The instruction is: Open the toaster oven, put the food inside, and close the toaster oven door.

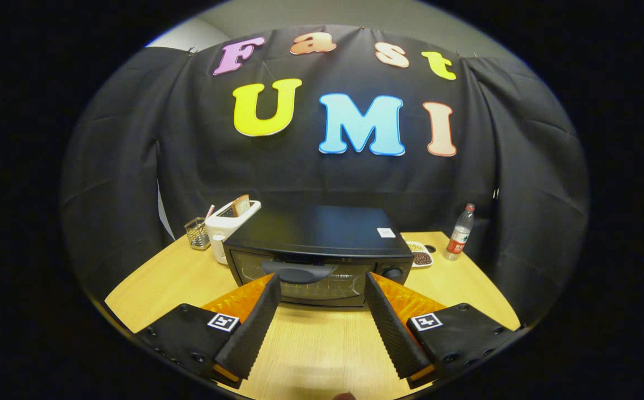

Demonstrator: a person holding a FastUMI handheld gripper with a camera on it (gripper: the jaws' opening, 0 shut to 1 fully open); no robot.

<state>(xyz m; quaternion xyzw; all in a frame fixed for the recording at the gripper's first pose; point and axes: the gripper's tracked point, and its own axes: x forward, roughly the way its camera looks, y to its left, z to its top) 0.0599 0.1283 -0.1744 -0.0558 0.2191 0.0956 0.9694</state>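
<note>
Your gripper (322,280) spread wide, gripping nothing, before the closed toaster oven (319,253); toast stands in the toaster (227,222) behind.

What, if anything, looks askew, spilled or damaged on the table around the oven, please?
Nothing stands out. The oven sits square with its door shut, just ahead of the open gripper; the toaster, bottle and dish stand upright.

Toaster oven (322,244) hiding toaster (227,225) base, dish (421,254) contents (too small)
</note>
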